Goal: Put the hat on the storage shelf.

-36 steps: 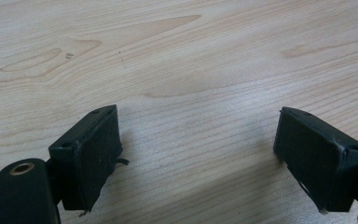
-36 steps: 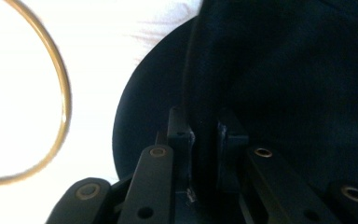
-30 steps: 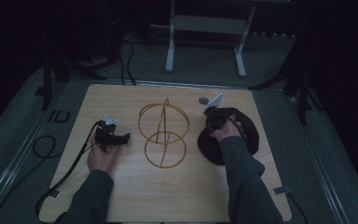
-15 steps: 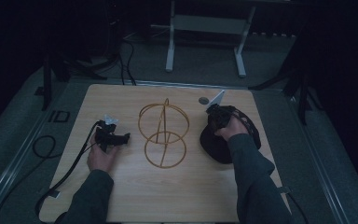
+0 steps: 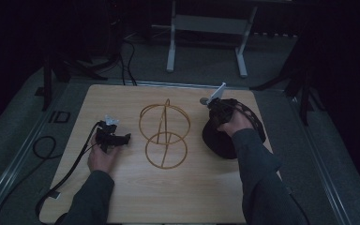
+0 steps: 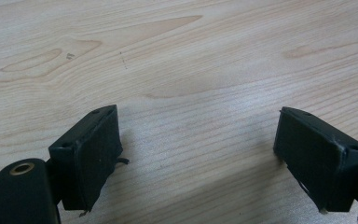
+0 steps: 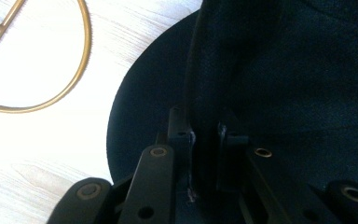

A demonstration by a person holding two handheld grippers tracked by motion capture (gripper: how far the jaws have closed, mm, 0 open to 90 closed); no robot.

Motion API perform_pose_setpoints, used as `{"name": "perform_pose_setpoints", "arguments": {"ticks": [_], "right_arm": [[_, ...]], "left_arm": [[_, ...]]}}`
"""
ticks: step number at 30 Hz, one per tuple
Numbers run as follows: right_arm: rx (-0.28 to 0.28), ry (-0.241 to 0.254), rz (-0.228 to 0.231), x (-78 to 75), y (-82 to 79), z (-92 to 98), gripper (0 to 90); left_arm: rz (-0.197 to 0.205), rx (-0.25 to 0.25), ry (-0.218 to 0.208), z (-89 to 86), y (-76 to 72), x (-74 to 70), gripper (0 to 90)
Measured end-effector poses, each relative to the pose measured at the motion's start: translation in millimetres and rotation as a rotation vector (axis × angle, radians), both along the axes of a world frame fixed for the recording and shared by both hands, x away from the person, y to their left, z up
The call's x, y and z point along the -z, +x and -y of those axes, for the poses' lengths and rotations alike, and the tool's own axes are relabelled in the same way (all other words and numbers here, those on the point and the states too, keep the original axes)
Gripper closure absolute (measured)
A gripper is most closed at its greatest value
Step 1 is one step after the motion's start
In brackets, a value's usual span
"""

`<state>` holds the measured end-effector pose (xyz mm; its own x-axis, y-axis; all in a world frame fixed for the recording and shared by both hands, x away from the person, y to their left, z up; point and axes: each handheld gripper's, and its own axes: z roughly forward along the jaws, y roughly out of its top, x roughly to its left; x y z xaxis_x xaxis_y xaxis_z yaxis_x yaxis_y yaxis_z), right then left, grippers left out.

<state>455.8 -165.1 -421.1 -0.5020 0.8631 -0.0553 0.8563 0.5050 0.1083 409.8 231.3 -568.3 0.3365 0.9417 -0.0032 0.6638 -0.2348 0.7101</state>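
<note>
Here, label by label:

Hat: a black hat (image 5: 225,138) lies on the right side of the wooden table (image 5: 136,192), its brim flat on the wood. In the right gripper view a raised fold of its dark fabric (image 7: 261,84) runs up from between the jaws.

Right gripper: the right gripper (image 7: 204,140) is clamped on that fold of the hat, jaws drawn close with the cloth pinched between them. In the high view it (image 5: 215,105) sits at the far edge of the hat, the right hand (image 5: 234,123) wrapped around it, a pale grey plate sticking up from its top.

Wire stand: a gold wire stand (image 5: 163,136) rests just left of the hat near the table's middle, a flat ring on the wood and an upright ring above it with a thin rod rising through. Whether it touches the hat's brim is hard to tell. In the right gripper view part of its gold ring (image 7: 70,70) lies just beside the brim.

Left gripper: the left gripper (image 6: 196,158) has its jaws spread wide with bare wood between them, holding nothing. In the high view it (image 5: 115,137) rests low on the left part of the table, held by the left hand (image 5: 102,157), well apart from the stand.

Cable: a black cable (image 5: 61,180) trails from the left gripper off the table's near left corner.
</note>
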Motion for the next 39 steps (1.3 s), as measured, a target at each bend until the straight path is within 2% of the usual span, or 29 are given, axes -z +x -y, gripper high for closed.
{"name": "perform_pose_setpoints", "arguments": {"ticks": [7,11,23,33,39], "right_arm": [[-0.028,0.007,0.006,-11.3,-2.0,-6.0,80.0],[-0.03,-0.007,0.038,-19.7,-4.3,-8.4,80.0],[-0.073,0.022,0.037,-41.3,-9.6,-9.8,79.8],[-0.108,0.022,0.061,-58.4,-14.2,-13.4,79.6],[-0.12,0.019,0.051,-65.2,-14.4,-16.5,79.6]], "left_arm": [[-0.001,-0.002,-0.001,0.2,0.1,0.0,14.2],[-0.001,-0.002,-0.002,0.2,0.1,0.0,14.2],[-0.002,-0.001,0.0,0.1,0.1,-0.1,14.2],[-0.003,-0.002,-0.003,0.3,0.0,-0.1,14.3],[-0.002,-0.002,-0.001,0.1,0.1,-0.1,14.3]]}}
